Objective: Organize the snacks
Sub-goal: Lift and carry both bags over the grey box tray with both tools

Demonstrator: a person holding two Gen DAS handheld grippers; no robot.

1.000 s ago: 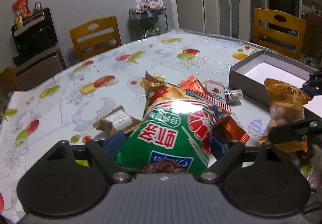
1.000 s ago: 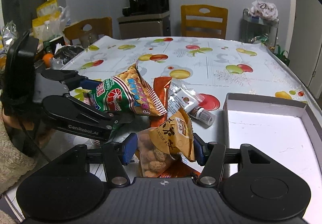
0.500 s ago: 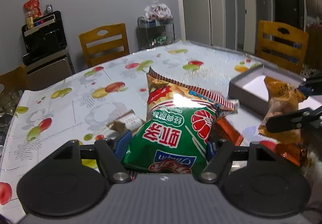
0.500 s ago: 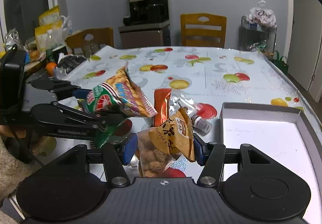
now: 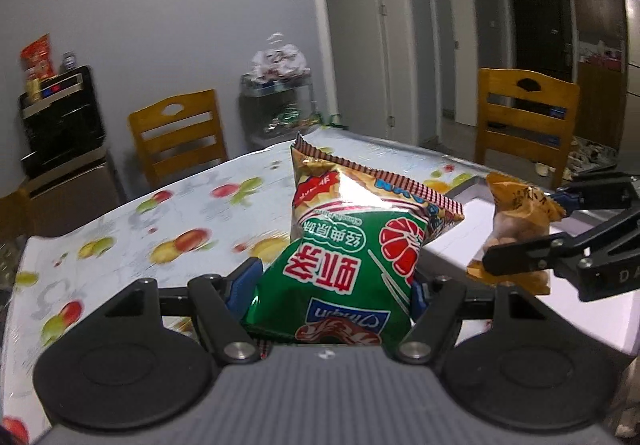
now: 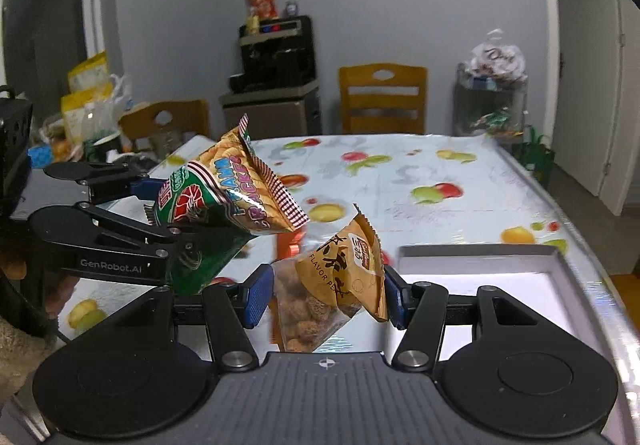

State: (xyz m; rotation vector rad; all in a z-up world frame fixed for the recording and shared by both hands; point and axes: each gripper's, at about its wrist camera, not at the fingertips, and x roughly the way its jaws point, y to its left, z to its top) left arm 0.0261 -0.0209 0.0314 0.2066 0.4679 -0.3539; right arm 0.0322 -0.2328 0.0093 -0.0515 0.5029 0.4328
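My left gripper is shut on a green and orange prawn cracker bag and holds it high above the table. It also shows in the right wrist view, at the left. My right gripper is shut on a brown peanut packet, held up beside the open grey box with a white inside. In the left wrist view the peanut packet hangs over the box at the right.
The table has a fruit-print cloth. An orange packet lies on it behind the peanut packet. Wooden chairs stand around the table. A black appliance sits on a cabinet at the back wall.
Both grippers have lifted their bags well up off the table. The remaining pile of snacks has dropped out of the left wrist view.
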